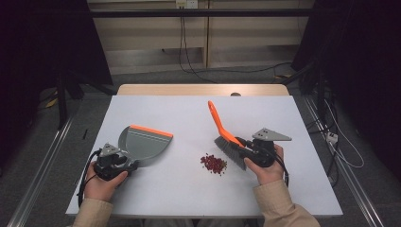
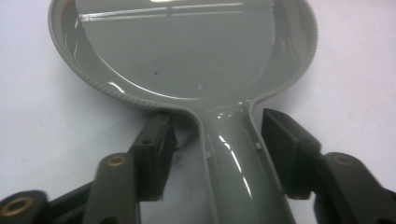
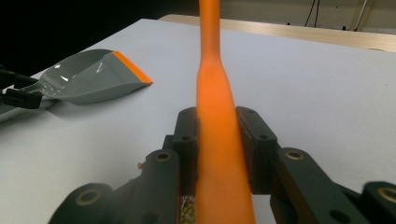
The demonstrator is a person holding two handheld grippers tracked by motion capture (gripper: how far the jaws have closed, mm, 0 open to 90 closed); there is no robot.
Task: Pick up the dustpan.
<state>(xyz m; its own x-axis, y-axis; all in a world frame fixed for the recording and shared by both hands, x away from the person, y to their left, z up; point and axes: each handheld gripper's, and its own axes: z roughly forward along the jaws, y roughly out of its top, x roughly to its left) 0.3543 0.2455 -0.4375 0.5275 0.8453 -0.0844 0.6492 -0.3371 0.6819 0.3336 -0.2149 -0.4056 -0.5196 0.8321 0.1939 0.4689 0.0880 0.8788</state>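
Note:
A grey dustpan (image 1: 144, 142) with an orange lip lies on the white table (image 1: 189, 109) at the left. My left gripper (image 1: 131, 165) straddles its handle (image 2: 233, 158). In the left gripper view a gap shows between the left pad (image 2: 156, 149) and the handle, so the left gripper (image 2: 217, 133) is open around it. An orange-handled brush (image 1: 226, 135) with grey bristles is at the right. My right gripper (image 1: 245, 145) is shut on its handle (image 3: 212, 93), bristles down beside a small pile of red bits (image 1: 213, 163). Both pads of the right gripper (image 3: 217, 123) press the handle.
The dustpan (image 3: 93, 77) sits open-mouthed toward the table's middle, a short way left of the red pile. Bare table surface lies behind and in front of both tools. A wooden edge (image 1: 203, 89) runs along the table's far side, with cables on the floor beyond.

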